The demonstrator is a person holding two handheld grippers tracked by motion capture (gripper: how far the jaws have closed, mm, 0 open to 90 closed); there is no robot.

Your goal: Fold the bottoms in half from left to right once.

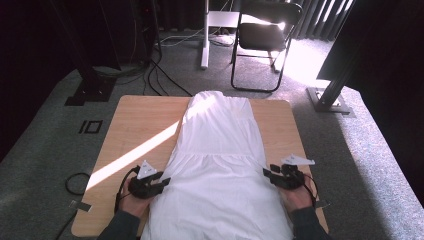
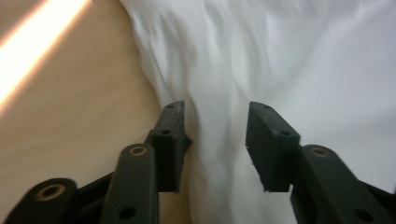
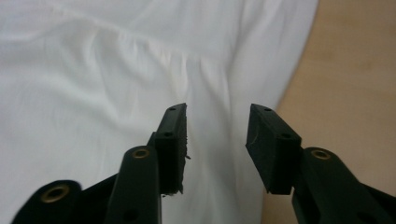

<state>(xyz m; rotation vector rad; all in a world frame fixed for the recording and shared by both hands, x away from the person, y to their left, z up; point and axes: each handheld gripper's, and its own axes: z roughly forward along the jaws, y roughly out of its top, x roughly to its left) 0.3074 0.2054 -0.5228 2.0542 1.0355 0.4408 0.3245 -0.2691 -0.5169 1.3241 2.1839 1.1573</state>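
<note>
A: High view first. White garment laid flat down the middle of the worktop, long axis running from the near edge toward the far edge.

B: And the hands?

A: Left hand-held gripper at the garment's left border, right hand-held gripper at its right border, both level with the lower part, tips turned inward toward the cloth. Equally near, one per side.

B: Left gripper view?

A: Jaws spread, nothing pinched. Cloth straight ahead and below the gap; its border just beside the left jaw, bare wood beyond. Slightly blurred.

B: Right gripper view?

A: Mirror of that. Jaws parted, no pad pressing on fabric. Garment ahead and under, its border near the right jaw, wood outside it.

B: So, likely next?

A: Probably a pinch on each side border.
</note>
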